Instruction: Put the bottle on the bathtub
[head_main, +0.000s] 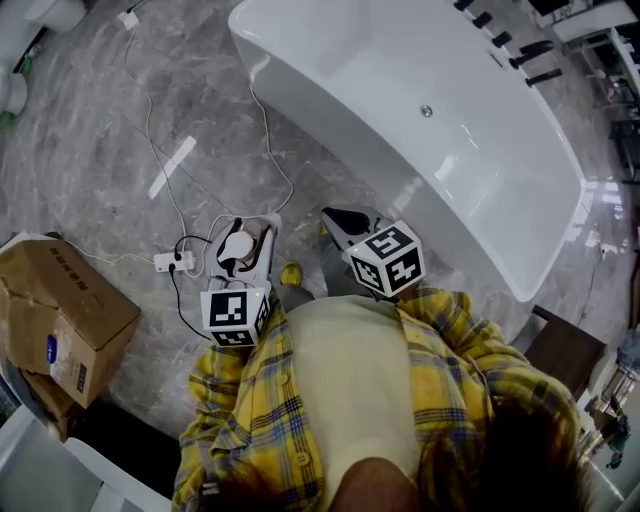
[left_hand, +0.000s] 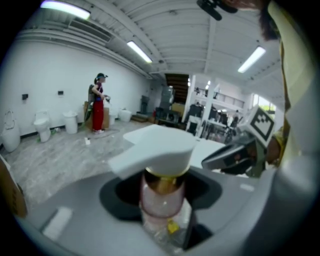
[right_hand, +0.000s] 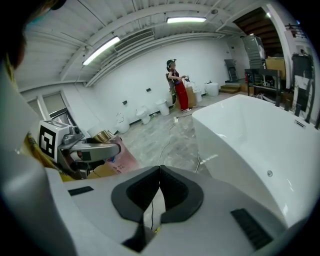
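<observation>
One pink bottle (left_hand: 162, 200) with a white pump top is clamped in the jaws of the left gripper (head_main: 240, 238), over the floor and apart from the single white bathtub (head_main: 470, 150). The right gripper (right_hand: 160, 175), the second of the two, has its jaws pressed together on nothing. The grey marble floor (head_main: 90, 150) carries a cardboard box (head_main: 60, 310) and one power strip (head_main: 172, 262) with cables, in a white hall lit by ceiling strip lights.

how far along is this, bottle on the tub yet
Done: the bottle is picked up, clamped in the left gripper. In hand: it is held short of the bathtub, over the floor. Left: set it on the bathtub and release. The right gripper is shut and empty.
</observation>
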